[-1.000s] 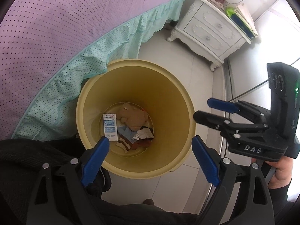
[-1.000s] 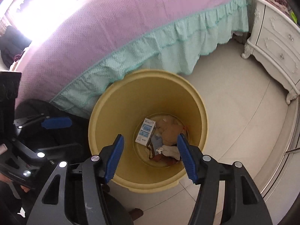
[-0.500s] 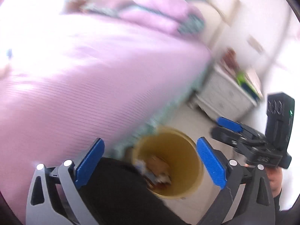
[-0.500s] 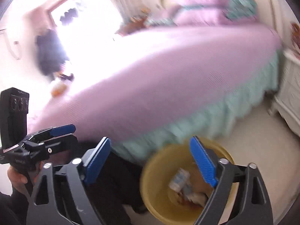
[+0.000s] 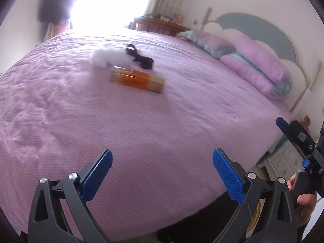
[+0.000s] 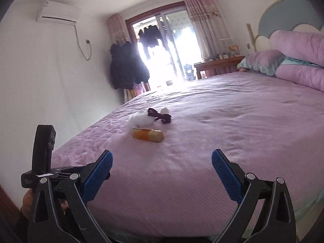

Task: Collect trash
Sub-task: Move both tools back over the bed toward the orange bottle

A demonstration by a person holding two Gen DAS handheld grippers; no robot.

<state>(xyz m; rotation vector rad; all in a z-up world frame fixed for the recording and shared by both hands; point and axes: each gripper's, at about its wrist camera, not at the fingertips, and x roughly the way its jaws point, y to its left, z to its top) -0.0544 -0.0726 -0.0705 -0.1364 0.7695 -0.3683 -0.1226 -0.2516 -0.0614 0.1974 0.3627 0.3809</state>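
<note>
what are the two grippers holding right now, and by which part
Nothing: the left gripper is open and empty, and the right gripper is opening with nothing between its fingers.

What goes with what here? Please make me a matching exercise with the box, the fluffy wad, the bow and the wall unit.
Things:
1 box
2 fluffy wad
3 bow
4 wall unit

Descriptions:
a dark, lying on the bed
b orange
c mounted high up
d white, lying on the bed

Pairs: 1-b, 2-d, 3-a, 4-c
</note>
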